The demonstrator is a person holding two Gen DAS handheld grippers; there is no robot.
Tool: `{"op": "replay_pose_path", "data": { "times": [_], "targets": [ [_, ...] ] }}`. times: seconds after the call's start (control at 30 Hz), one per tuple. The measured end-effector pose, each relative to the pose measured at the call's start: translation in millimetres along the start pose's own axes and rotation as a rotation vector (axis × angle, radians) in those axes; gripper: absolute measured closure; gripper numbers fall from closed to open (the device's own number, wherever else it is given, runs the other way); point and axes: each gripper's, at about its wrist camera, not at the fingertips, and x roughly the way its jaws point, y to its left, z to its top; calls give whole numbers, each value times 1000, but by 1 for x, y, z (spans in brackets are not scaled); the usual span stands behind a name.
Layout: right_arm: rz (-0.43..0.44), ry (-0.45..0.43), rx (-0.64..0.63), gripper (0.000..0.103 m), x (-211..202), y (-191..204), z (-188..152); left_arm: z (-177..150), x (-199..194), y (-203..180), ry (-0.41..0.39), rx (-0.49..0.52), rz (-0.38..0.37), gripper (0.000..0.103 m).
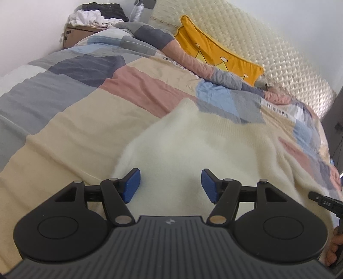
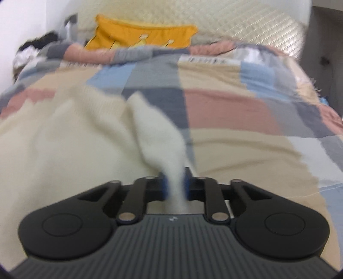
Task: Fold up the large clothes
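Lying rumpled, fuzzy cream sweater (image 1: 193, 154)

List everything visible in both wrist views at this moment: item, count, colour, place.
sweater: one, cream, spread on the duvet, one part pinched by the right gripper
duvet: one, patchwork of beige, grey, pink and blue, covering the bed
cushion: one, yellow, against the headboard
headboard: one, cream quilted, far end
cardboard box: one, brown, far left corner
clothes pile: one, black and white, on the box
left gripper: open, blue pads, over the sweater
right gripper: shut on the sweater
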Motion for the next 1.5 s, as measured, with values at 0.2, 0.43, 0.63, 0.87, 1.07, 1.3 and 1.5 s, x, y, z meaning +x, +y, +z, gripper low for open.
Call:
{"op": "replay_pose_path", "data": {
  "times": [0.2, 0.43, 0.63, 0.87, 1.07, 1.3, 1.5],
  "targets": [
    [-78, -108, 112, 90, -22, -32, 12, 2, -3, 2, -13, -3, -12, 35],
    [-63, 75, 269, 87, 21, -62, -7, -2, 3, -5, 2, 51, 9, 35],
    [-35, 49, 257, 84, 10, -55, -9, -3, 0, -10, 3, 73, 24, 35],
    [54, -80, 219, 51, -47, -43, 2, -3, -23, -22, -26, 85, -19, 35],
    [227, -127, 145, 51, -82, -10, 0, -23, -34, -54, -43, 210, -41, 35],
    [309, 11, 110, 51, -55, 16, -12, -43, -11, -75, 17, 342, -2, 35],
    [312, 106, 92, 51, -25, 27, -21, -49, 18, -80, 27, 389, 38, 29]
  ]
}}
